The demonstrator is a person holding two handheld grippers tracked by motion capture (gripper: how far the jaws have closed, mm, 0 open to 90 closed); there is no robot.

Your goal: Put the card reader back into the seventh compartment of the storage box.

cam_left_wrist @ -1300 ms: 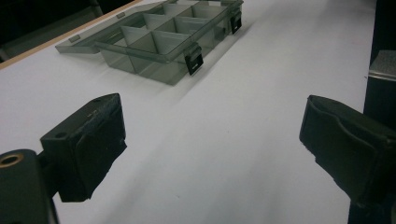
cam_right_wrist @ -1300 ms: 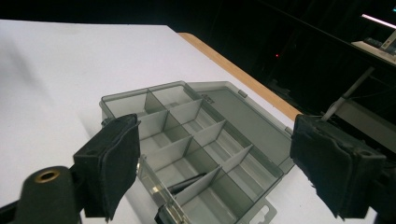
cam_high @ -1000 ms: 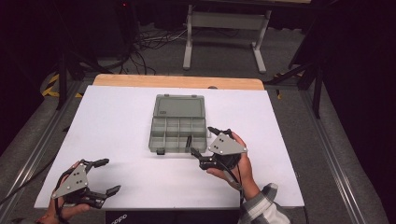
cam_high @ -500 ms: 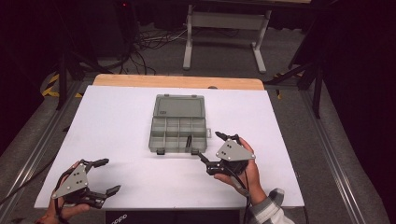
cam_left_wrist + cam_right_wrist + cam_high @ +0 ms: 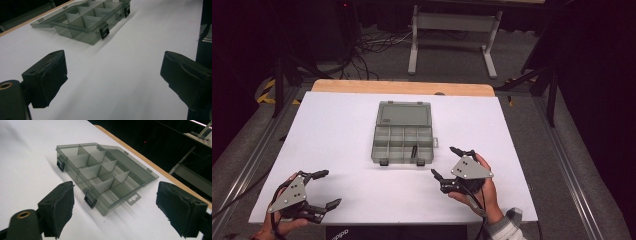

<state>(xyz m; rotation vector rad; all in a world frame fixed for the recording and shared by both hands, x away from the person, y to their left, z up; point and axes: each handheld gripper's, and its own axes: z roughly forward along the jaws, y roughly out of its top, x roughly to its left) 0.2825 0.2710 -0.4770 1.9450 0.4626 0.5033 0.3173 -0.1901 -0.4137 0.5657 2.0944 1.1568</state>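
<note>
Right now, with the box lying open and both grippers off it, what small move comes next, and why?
Probably bring the right gripper forward to the open organizer box: its jaws are open and empty, nearest the latch side, with a small dark item in one compartment.

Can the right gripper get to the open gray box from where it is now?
Probably yes. The right gripper sits just off the gray box's near right corner with its jaws open and empty. Between them lies bare white table, and nothing stands in the way. The box's lid is laid back, so the compartments are open from above.
</note>
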